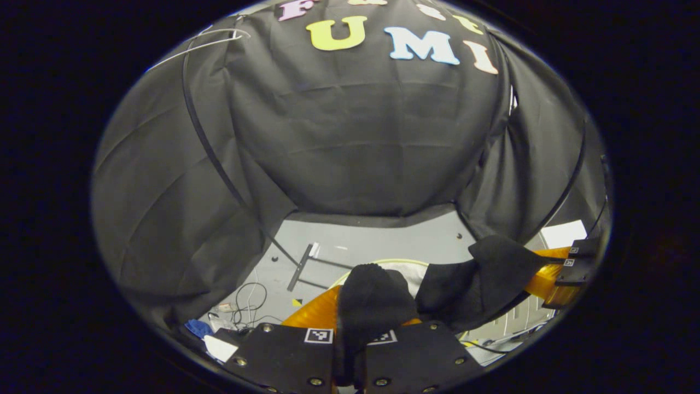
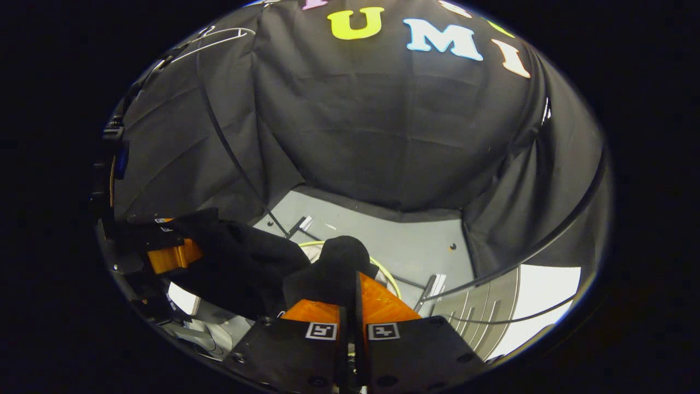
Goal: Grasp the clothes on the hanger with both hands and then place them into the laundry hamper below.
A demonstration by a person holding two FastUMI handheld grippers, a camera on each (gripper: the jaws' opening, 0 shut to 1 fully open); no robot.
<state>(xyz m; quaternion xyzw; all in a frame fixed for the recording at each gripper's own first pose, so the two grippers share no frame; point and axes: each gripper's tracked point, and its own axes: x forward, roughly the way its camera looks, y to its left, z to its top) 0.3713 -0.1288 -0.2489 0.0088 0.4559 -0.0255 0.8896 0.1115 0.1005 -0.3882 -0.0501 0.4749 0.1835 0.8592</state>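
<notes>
My left gripper (image 1: 350, 350) is clenched on a bunched end of the black garment (image 1: 465, 284), and my right gripper (image 2: 350, 328) pinches the other end, so the cloth sags between them, its long axis running from one tool to the other. Just beyond and below lies the laundry hamper (image 1: 383, 264), its pale rim showing under the cloth. I judge the coming move to be straight down. Farther off, the empty hanger (image 1: 202, 44) hangs high to the left.

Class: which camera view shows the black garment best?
The left gripper view: the black garment stretches between both grippers, its span visible. The right gripper view shows it bunched at lower left, partly behind that gripper's fingers.
</notes>
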